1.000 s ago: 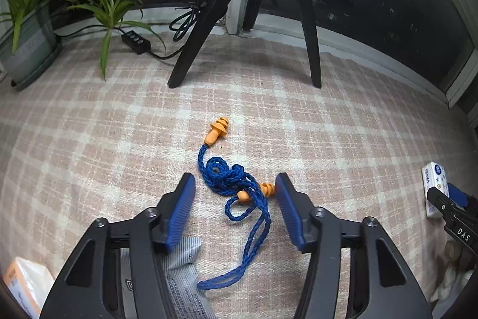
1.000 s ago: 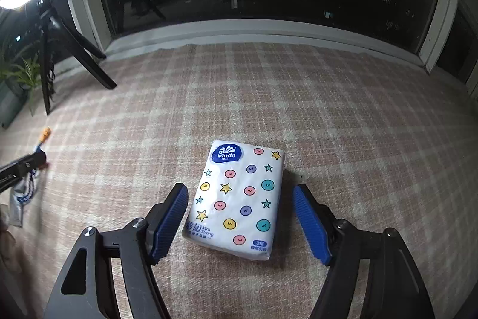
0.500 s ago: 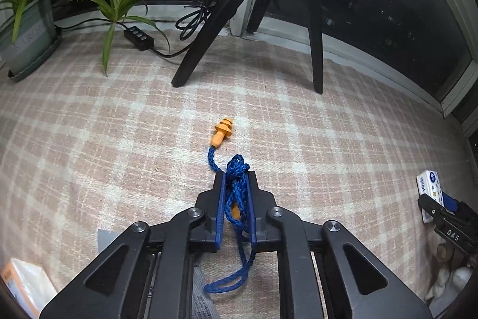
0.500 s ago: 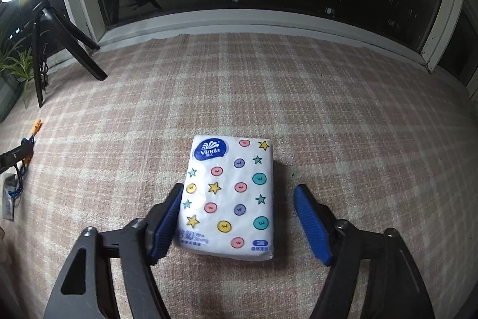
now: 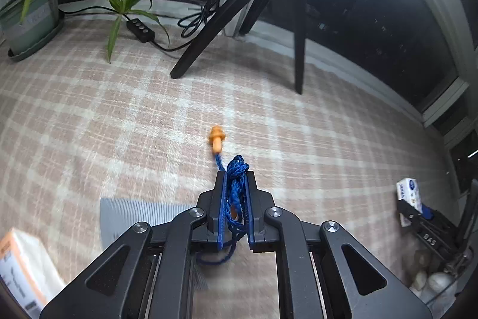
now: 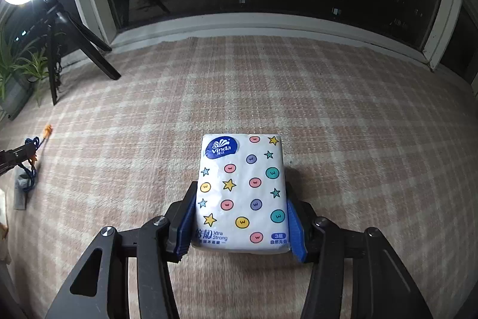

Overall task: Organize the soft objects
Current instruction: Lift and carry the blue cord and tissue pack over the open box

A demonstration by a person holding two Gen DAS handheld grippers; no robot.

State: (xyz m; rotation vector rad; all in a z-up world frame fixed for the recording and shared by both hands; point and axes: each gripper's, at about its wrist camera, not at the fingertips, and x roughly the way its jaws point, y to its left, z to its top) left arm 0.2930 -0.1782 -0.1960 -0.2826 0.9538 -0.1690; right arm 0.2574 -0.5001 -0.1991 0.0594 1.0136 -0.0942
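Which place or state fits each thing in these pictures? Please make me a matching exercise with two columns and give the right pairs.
Things:
1. blue cord
2. tissue pack
3. orange earplug
4. potted plant

Places or states:
A. stands at the far left by the window
B. hangs past the fingertips of the left gripper
C. pinched in the left gripper
D. squeezed in the right gripper

Pairs: 1-C, 2-D, 3-B, 4-A

The right gripper (image 6: 240, 217) is squeezing a tissue pack (image 6: 242, 193) between both blue fingers (image 6: 186, 224) above the checked carpet (image 6: 343, 139).
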